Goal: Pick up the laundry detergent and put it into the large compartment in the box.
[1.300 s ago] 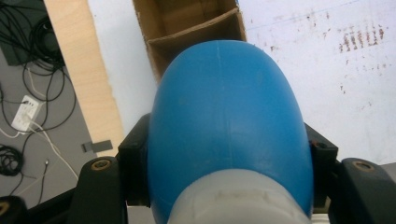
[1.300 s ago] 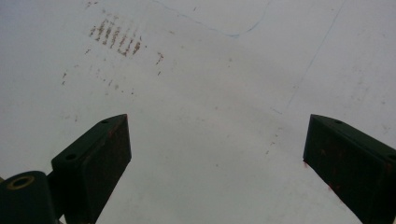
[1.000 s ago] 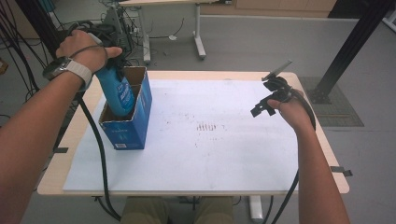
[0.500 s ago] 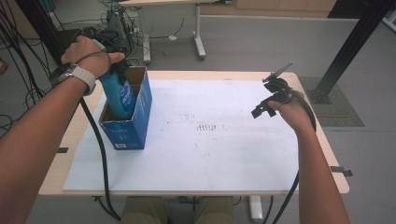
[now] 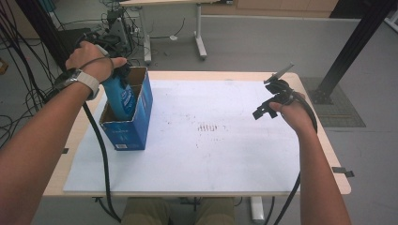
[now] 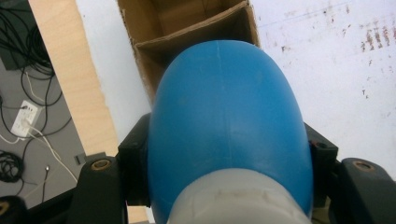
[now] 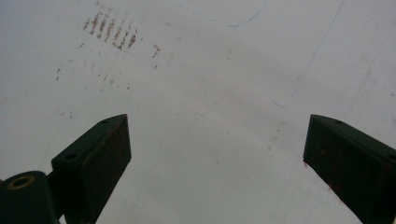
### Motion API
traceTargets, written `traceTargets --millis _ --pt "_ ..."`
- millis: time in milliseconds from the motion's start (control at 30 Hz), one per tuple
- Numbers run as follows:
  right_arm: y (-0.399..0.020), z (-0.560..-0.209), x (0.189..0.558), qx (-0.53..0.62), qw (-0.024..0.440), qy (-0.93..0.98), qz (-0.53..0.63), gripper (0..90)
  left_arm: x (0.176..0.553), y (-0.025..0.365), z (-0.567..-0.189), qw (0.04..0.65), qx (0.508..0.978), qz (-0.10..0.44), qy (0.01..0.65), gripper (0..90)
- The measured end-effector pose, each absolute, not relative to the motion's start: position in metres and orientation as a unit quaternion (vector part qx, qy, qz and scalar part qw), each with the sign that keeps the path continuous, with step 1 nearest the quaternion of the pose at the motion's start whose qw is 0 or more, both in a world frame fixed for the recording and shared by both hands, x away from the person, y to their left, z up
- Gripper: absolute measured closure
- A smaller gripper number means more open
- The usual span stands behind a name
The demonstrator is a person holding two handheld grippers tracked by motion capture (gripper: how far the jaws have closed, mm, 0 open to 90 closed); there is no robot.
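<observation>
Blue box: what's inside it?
The blue box holds the lower part of a blue bottle, gripped by the left tool. A cardboard divider shows; the bottle hides the box's bottom.

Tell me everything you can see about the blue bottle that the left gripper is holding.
The blue bottle looks like smooth plastic with a rounded shoulder, a whitish cap end and a printed label. It stands roughly upright, leaning slightly, with its lower part inside the open blue cardboard box at the table's left. The left gripper is clamped on its sides near the top; its base is hidden in the box.
</observation>
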State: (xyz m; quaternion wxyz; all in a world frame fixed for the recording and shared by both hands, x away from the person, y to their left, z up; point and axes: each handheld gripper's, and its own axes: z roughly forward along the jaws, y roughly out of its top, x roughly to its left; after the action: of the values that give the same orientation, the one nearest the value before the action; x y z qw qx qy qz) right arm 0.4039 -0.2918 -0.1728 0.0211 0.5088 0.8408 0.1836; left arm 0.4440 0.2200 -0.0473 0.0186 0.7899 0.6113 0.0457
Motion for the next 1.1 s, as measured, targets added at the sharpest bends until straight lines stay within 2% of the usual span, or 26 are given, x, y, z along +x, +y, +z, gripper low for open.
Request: traceTargets --millis 1100 --pt "-0.297 -0.179 0.404 0.515 0.015 0.838 0.179 7.6 0.449 0.222 -0.086 0.014 0.789 0.045 0.612 37.5"
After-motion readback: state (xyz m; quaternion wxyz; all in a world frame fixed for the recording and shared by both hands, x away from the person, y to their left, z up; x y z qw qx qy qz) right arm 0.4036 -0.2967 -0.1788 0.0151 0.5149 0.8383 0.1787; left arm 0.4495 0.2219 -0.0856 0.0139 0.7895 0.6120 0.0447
